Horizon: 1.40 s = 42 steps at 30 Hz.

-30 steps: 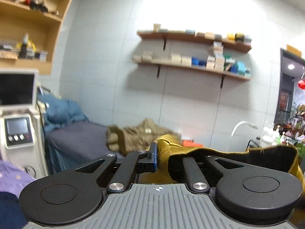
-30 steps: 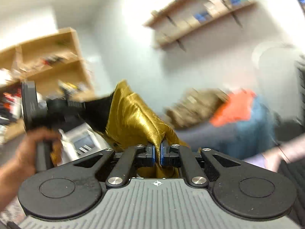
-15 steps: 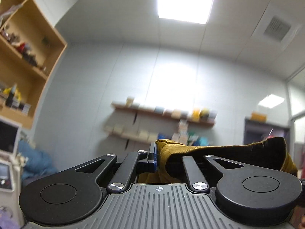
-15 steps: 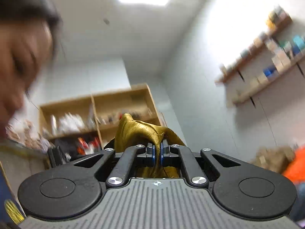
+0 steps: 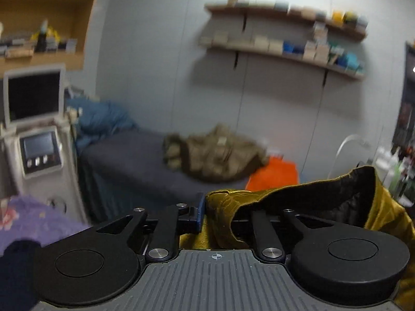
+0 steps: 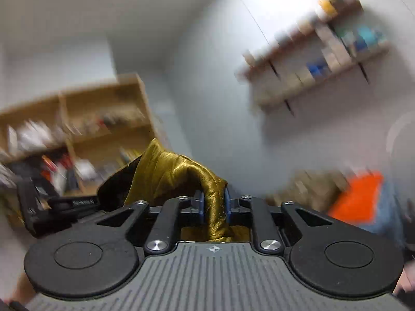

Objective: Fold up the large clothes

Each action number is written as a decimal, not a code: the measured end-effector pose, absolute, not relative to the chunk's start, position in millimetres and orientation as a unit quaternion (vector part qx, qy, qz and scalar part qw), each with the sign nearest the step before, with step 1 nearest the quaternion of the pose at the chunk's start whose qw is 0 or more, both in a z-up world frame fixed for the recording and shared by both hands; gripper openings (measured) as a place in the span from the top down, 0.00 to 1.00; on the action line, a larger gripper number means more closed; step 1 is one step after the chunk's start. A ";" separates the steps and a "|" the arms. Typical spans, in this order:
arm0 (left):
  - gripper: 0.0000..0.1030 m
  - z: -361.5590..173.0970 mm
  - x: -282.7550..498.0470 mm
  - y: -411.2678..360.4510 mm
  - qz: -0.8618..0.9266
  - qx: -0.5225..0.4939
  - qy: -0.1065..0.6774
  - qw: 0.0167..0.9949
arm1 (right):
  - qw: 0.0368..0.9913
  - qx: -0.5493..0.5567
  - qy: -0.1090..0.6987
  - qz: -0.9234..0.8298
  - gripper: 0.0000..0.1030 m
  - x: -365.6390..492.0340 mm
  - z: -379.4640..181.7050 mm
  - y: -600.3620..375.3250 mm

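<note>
A shiny mustard-gold garment with a dark lining (image 5: 324,194) is held up in the air between both grippers. My left gripper (image 5: 210,210) is shut on one edge of it; the cloth drapes over the right finger and hides it. My right gripper (image 6: 214,204) is shut on another bunched edge of the gold garment (image 6: 176,173), which rises to the left. The left gripper's black body (image 6: 52,204) shows at the left of the right wrist view.
A dark grey bed (image 5: 135,160) lies ahead with a crumpled khaki garment (image 5: 215,155) and an orange cloth (image 5: 275,176) on it. A white machine with screens (image 5: 36,134) stands at left. A purple cloth (image 5: 31,223) lies at lower left. Wall shelves (image 5: 285,49) hang above.
Both grippers tilted up toward the ceiling half a second ago and have swung back down toward the bed and wall. Both keep their hold on the gold garment.
</note>
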<state>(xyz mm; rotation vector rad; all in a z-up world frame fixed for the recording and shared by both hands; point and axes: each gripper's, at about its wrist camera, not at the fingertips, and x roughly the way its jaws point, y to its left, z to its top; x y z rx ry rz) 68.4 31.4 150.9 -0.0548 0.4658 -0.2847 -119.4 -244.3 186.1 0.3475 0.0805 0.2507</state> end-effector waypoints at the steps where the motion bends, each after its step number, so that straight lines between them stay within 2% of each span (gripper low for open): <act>1: 0.12 114.8 85.0 32.8 -0.129 -0.021 0.281 0.951 | 0.978 0.172 0.072 0.091 0.45 -101.7 162.0 -243.4; 2: 0.00 79.3 98.7 34.4 -0.111 -0.020 0.337 0.935 | 0.980 0.171 0.085 0.057 0.38 -90.6 132.5 -231.8; 4: 0.00 12.8 109.0 40.0 -0.095 -0.019 0.431 0.897 | 0.978 0.161 0.133 0.007 0.25 -72.9 86.1 -227.7; 6: 0.00 -44.8 105.0 45.8 -0.071 -0.004 0.494 0.866 | 0.971 0.152 0.182 -0.033 0.25 -69.8 43.8 -216.4; 9: 0.00 -92.6 77.4 64.1 -0.069 0.004 0.508 0.858 | 0.958 0.146 0.243 -0.050 0.18 -81.8 -10.2 -201.9; 14: 0.00 -96.9 50.9 115.9 -0.056 -0.030 0.479 0.876 | 0.938 0.140 0.310 -0.065 0.15 -129.8 -53.7 -185.1; 18: 0.00 -71.6 54.6 136.5 -0.081 -0.075 0.444 0.889 | 0.922 0.154 0.342 -0.099 0.14 -162.6 -66.1 -192.7; 24: 0.00 -30.6 54.5 137.0 -0.155 -0.178 0.358 0.903 | 0.913 0.180 0.348 -0.110 0.14 -163.0 -75.2 -196.3; 29: 0.00 -37.9 55.1 131.3 -0.102 -0.078 0.393 0.911 | 0.921 0.168 0.343 -0.076 0.11 -149.1 -68.2 -176.5; 33: 0.00 -57.2 25.7 158.4 -0.057 0.002 0.417 0.907 | 0.924 0.136 0.353 -0.064 0.08 -155.9 -71.2 -161.6; 42: 0.00 -97.0 -43.5 267.3 0.085 -0.006 0.481 0.873 | 0.898 0.121 0.412 -0.092 0.07 -189.3 -101.5 -168.7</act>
